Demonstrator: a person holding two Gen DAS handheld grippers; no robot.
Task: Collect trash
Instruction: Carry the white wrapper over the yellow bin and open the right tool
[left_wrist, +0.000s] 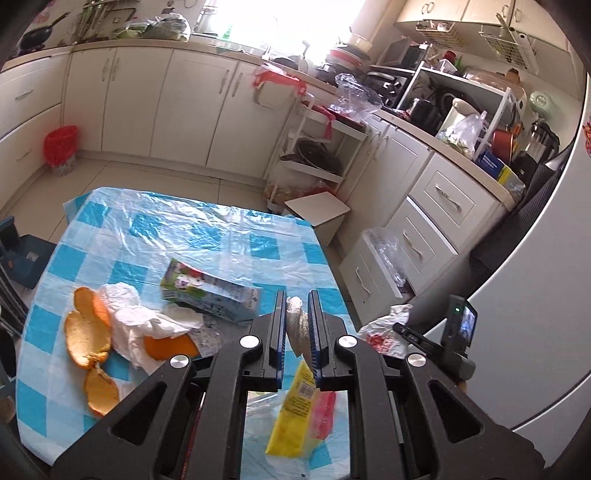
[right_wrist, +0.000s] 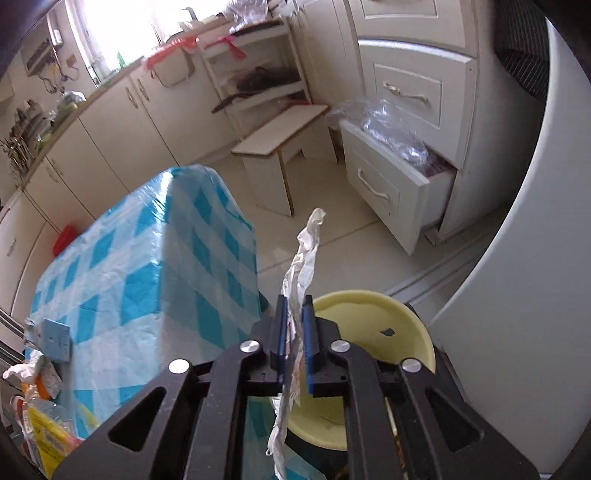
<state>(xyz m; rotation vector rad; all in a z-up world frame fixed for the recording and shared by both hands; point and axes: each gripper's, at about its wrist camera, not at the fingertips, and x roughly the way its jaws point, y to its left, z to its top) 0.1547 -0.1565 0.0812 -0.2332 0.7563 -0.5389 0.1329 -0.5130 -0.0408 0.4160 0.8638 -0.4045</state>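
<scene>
My left gripper (left_wrist: 297, 314) is shut on the crumpled top of a yellow and red snack wrapper (left_wrist: 295, 413) that hangs above the blue checked table (left_wrist: 155, 236). On the table lie orange peels (left_wrist: 86, 334), crumpled white tissues (left_wrist: 136, 317) and a blue-green drink carton (left_wrist: 210, 291). My right gripper (right_wrist: 294, 312) is shut on a white plastic bag (right_wrist: 301, 266), held past the table's edge, above a pale yellow bin (right_wrist: 369, 328). The bag and the right gripper also show in the left wrist view (left_wrist: 384, 328).
A small white stool (right_wrist: 280, 136) stands on the floor beyond the table. An open white drawer (right_wrist: 388, 173) holds clear plastic. A red-lined bin (left_wrist: 61, 147) stands by the far cabinets. A white fridge (right_wrist: 535, 258) is at the right.
</scene>
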